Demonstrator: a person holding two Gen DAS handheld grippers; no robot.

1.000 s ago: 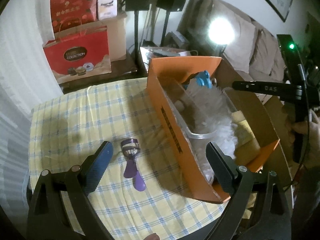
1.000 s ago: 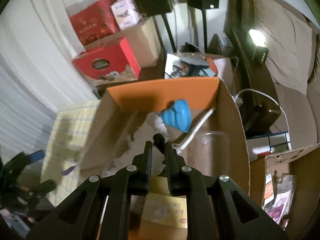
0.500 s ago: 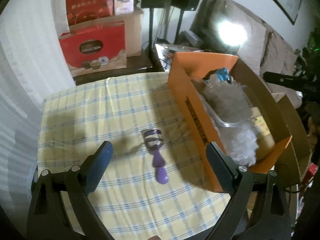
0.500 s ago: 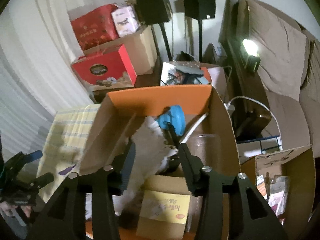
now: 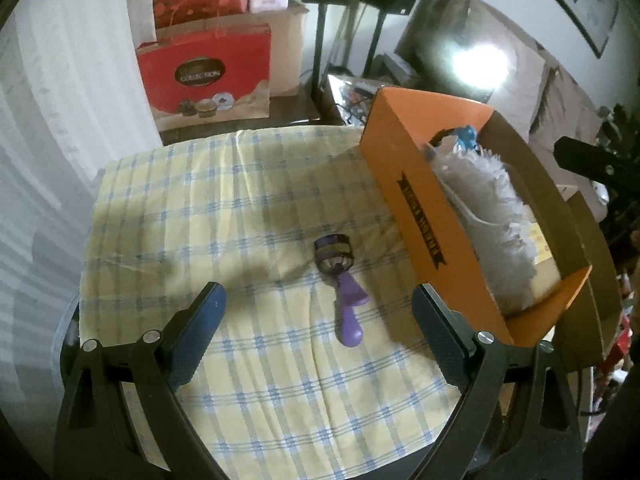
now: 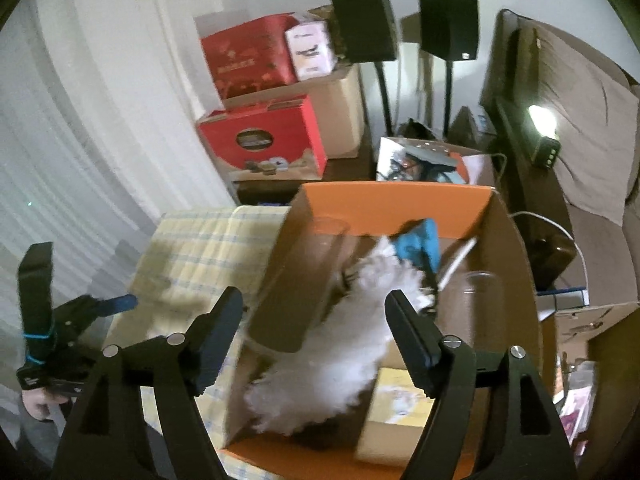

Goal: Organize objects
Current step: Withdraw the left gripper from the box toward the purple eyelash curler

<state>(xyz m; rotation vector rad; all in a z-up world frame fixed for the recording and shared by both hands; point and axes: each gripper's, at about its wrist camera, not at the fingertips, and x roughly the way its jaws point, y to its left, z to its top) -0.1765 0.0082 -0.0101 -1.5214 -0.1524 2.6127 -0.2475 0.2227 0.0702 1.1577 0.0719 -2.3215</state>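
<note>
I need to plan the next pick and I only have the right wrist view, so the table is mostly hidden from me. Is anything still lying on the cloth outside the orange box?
Observer: Yes, a purple eyelash curler lies on the checked tablecloth, left of the orange box and apart from it.
Operator: Where is the left gripper relative to it?
Observer: The left gripper is open, and the curler lies between its fingers in the left wrist view, untouched.
Operator: Which way does the curler point?
Observer: Its metal clamp end faces away from the gripper and its purple handles toward it.
</note>
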